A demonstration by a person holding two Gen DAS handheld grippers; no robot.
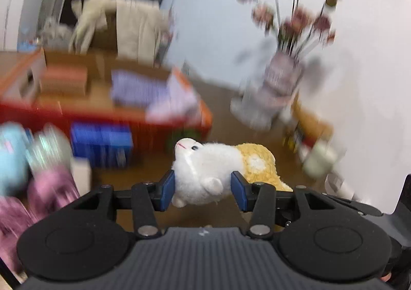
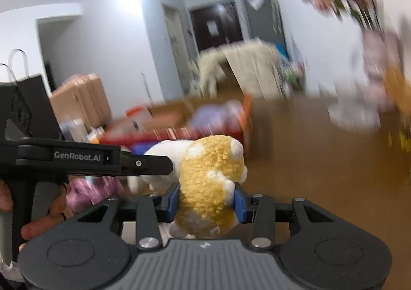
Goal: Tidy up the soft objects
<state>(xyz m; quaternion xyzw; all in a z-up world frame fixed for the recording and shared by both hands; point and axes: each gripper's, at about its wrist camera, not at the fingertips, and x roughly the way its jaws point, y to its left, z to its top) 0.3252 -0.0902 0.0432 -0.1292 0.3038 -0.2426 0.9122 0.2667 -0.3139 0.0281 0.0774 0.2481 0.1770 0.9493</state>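
A plush hamster [image 1: 205, 161], white at the head end and yellow at the rear, hangs above the wooden table between both grippers. My left gripper [image 1: 203, 190] is shut on its white front part, with the blue pads pressing both sides. My right gripper [image 2: 206, 201] is shut on the yellow rear of the same plush hamster [image 2: 210, 169]. In the right wrist view the left gripper's finger [image 2: 154, 163] reaches in from the left onto the white part, with a hand [image 2: 38, 225] on its handle.
A red-orange box [image 1: 179, 123] holding a purple item stands behind the toy, with a blue box [image 1: 102, 143] in front of it. Pink [image 1: 51, 190] and light blue [image 1: 10, 156] soft things lie at the left. A vase of flowers [image 1: 282, 79] stands at the right by the wall.
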